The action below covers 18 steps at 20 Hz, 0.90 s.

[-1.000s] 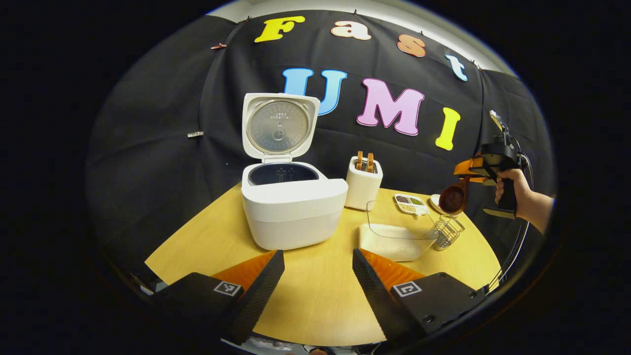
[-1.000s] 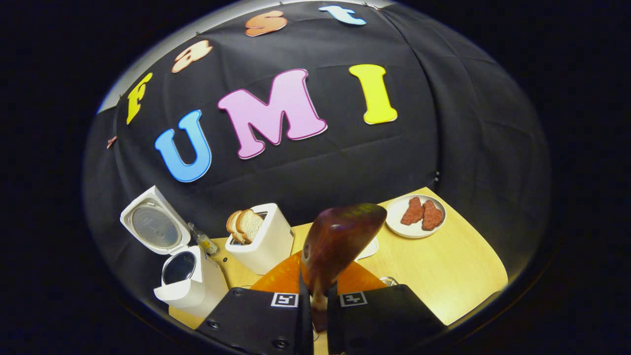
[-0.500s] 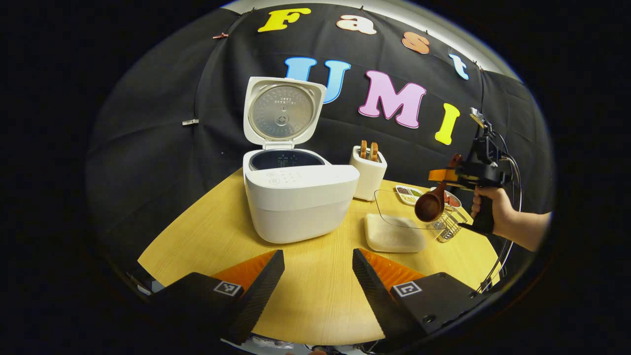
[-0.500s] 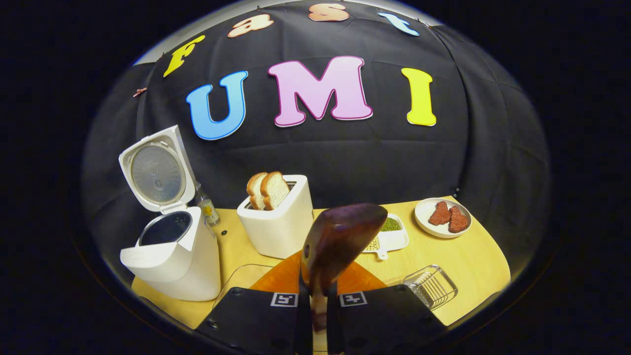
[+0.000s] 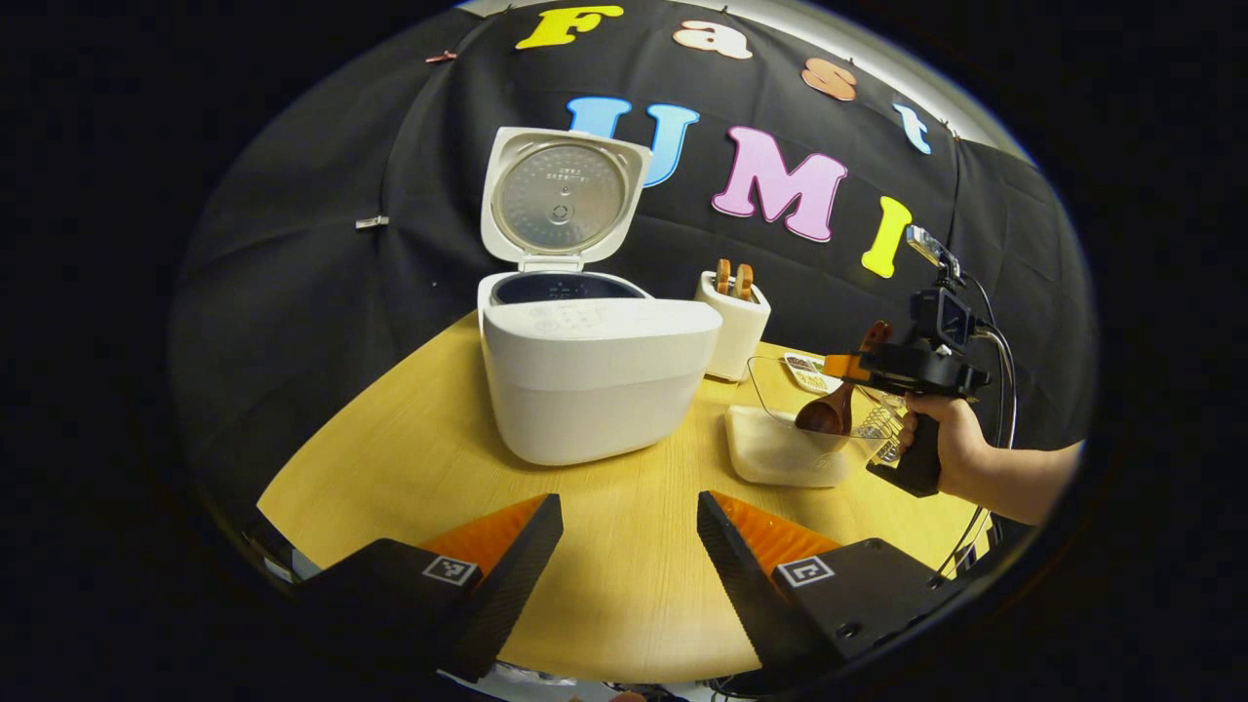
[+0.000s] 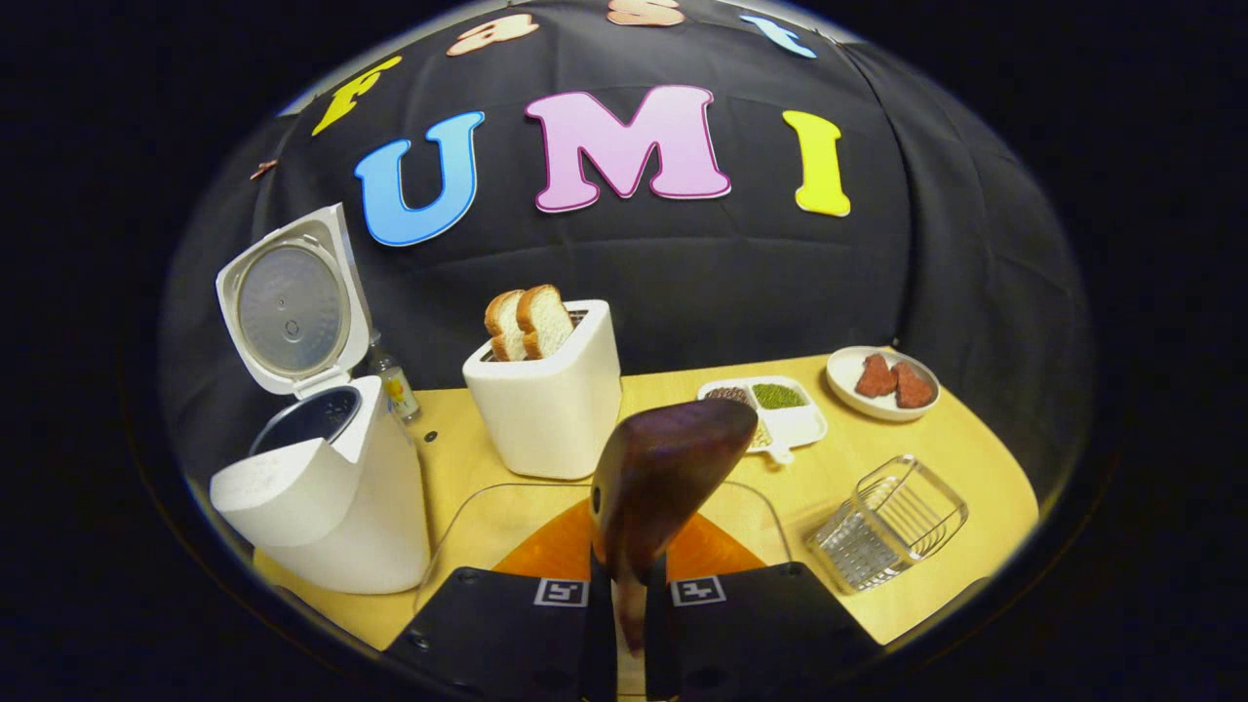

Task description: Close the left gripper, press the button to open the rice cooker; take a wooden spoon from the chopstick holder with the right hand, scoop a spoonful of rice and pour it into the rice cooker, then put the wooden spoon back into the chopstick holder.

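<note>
White rice cooker, lid up; right of it, dark wooden spoon dips bowl-down into clear rice container — wire chopstick holder beyond.

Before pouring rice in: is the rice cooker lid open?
Open: the rice cooker lid stands upright, inner pot exposed.

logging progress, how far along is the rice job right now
Done: the rice cooker stands with its lid up, and the wooden spoon is out of the chopstick holder. In hand: the right hand-held gripper is shut on the spoon's handle, bowl lowered into the clear rice container; the left hand-held gripper is open, idle. Left: scoop, pour into the cooker, return the spoon.
</note>
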Available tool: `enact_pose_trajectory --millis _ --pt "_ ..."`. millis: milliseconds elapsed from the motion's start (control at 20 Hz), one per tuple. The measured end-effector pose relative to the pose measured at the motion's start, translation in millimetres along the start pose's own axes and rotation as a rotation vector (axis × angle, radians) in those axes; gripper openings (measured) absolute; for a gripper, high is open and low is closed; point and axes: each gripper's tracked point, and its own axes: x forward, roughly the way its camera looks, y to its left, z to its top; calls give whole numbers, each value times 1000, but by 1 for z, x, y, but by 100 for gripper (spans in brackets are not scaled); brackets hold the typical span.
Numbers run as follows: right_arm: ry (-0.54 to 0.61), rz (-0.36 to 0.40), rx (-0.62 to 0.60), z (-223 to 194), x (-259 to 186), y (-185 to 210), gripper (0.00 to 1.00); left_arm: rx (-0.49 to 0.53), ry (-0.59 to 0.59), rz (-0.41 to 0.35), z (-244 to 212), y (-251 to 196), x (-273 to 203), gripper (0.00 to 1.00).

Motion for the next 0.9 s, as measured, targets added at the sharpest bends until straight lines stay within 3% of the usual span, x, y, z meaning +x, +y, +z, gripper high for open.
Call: enact_pose_trajectory --millis 150,300,500,900 --pt "46 37 90 -10 -7 19 16 -20 2 7 -3 5 -3 96" --pt "144 100 313 -17 -7 40 16 24 0 -2 -2 6 -7 96" --pt "212 83 451 -18 -3 34 16 59 -12 -2 0 11 -15 96" --pt "241 24 681 -18 -16 -11 16 -1 -9 -4 -6 5 -20 96"
